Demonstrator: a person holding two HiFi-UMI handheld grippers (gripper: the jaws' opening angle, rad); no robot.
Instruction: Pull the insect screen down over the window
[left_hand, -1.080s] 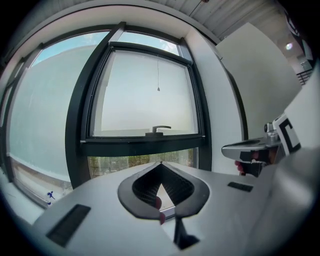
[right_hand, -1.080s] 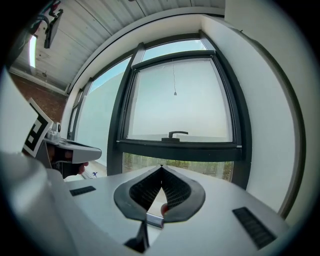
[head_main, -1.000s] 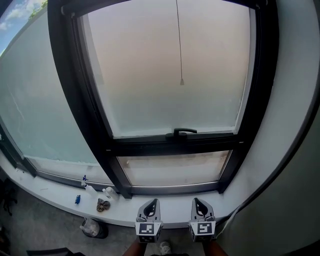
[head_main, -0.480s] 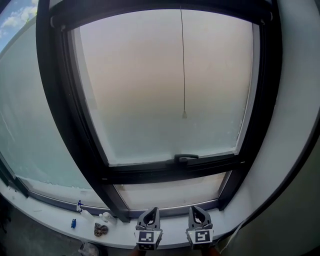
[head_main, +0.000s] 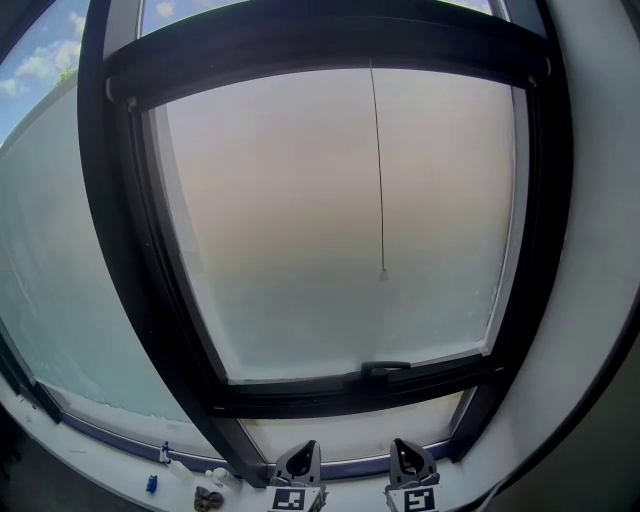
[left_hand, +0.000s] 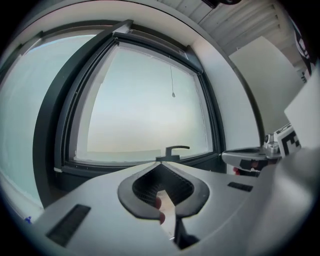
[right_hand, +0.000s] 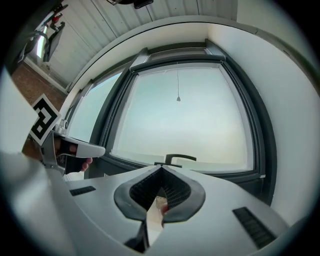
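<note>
Both claws sit low at the 6 o'clock edge of the head view, side by side and well apart from the glass. The left claw (head_main: 303, 452) has its jaws pressed together with nothing between them, and the right claw (head_main: 408, 452) is likewise pressed together and empty. Each gripper view shows its tips meeting in a point aimed about level at the window. The thin pull cord (head_main: 378, 170) hangs straight down from the dark top bar (head_main: 330, 45) of the window frame (head_main: 120, 250), and the insect screen itself cannot be told apart from that bar. The cord's small end weight (head_main: 383, 274) hangs free in front of the frosted pane. It is at about 12 o'clock from the right claw and 1 o'clock from the left claw, and far from both. The black window handle (head_main: 385, 368) lies on the lower sash rail between the weight and the claws, nearer the right claw. On the white sill (head_main: 70, 432), at 9 o'clock from the left claw, lie a few small items (head_main: 208, 496).
</note>
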